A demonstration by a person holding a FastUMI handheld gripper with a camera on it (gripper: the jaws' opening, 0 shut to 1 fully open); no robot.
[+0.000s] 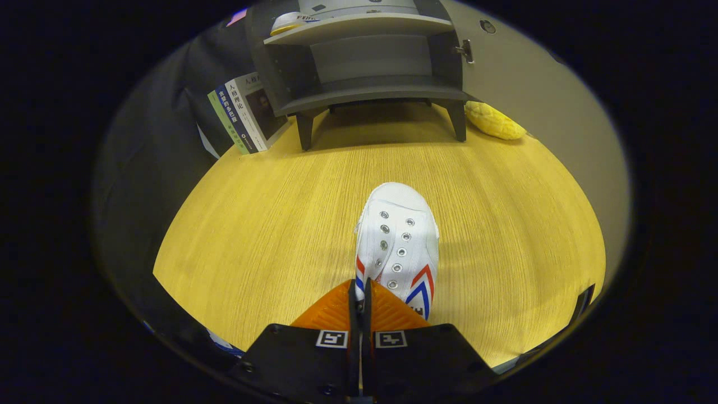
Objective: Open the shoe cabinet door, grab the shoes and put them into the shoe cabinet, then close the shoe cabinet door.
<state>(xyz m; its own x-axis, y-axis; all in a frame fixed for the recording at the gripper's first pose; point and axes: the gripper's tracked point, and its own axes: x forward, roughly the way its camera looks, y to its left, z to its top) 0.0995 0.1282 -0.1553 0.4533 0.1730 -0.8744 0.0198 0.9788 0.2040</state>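
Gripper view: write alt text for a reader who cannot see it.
The gripper is shut on the side wall of a white shoe, toe pointing ahead over a wooden table. Beyond stands a grey shoe cabinet, door open, another shoe on its upper shelf, books and a yellow object beside it.

The white book cover point(253, 109) leaning beside the dark grey shoe cabinet point(364, 62) carries Chinese title characters, seemingly "人格理论". The blue book spine point(231, 115) beside it bears white Chinese characters too small to read surely. Dark letters on the white canvas shoe point(399, 241) are mostly hidden.
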